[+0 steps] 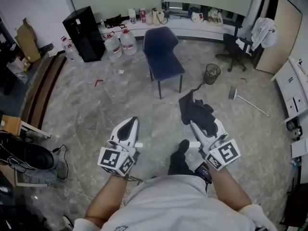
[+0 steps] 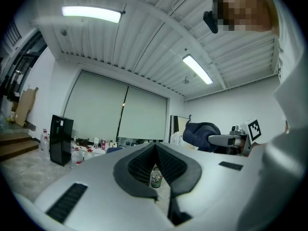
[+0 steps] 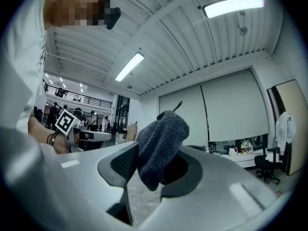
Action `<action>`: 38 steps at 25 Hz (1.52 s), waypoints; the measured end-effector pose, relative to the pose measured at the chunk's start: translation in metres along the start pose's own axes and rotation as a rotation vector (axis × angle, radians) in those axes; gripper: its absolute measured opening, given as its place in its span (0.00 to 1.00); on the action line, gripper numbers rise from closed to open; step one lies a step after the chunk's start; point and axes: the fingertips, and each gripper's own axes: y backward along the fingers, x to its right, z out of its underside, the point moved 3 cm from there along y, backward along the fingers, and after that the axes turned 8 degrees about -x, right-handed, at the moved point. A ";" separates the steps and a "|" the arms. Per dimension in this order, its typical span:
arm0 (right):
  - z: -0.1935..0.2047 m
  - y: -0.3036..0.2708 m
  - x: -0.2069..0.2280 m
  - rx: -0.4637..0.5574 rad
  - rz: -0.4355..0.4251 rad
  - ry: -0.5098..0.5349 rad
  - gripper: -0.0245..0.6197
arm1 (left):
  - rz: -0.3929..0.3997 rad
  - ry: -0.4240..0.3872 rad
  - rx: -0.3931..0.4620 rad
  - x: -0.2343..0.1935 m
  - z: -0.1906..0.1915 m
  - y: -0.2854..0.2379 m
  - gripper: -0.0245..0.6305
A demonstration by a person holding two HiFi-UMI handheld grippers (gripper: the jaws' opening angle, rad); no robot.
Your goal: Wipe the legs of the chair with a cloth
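Head view looked down on the left gripper (image 1: 133, 121), clenched on nothing, and the right gripper (image 1: 193, 125), grasping a dark cloth (image 1: 195, 110) bunched over its tips, both nearer than the chair (image 1: 163, 52). That blue chair stood farther off on the grey floor (image 1: 86, 105), its legs (image 1: 160, 88) well apart from the cloth.

- Chair (image 1: 164, 57): dark blue padded seat and back on thin black legs. It stands upright on the floor with its back toward the far wall and its seat toward the person, well apart from the cloth.
- Cloth (image 1: 196, 110): dark, fuzzy and bunched, clamped between the right gripper's (image 1: 193, 123) jaws. Folds rise above the jaws and one end hangs below.
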 end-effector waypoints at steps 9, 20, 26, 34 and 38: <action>0.012 -0.157 0.191 0.011 -0.118 0.124 0.23 | -0.083 -0.018 -0.013 -0.070 -0.011 -0.207 0.05; 0.049 -0.324 0.363 -0.069 -0.241 0.125 0.23 | -0.129 0.007 0.027 -0.155 -0.011 -0.403 0.05; 0.095 -0.399 0.405 -0.102 -0.224 0.096 0.23 | -0.121 0.024 0.027 -0.226 0.025 -0.498 0.05; 0.254 -0.513 0.463 -0.187 -0.193 0.051 0.23 | -0.073 -0.036 0.064 -0.333 0.132 -0.638 0.05; 0.394 -0.562 0.467 -0.167 -0.181 0.069 0.23 | -0.052 -0.047 0.078 -0.375 0.254 -0.685 0.05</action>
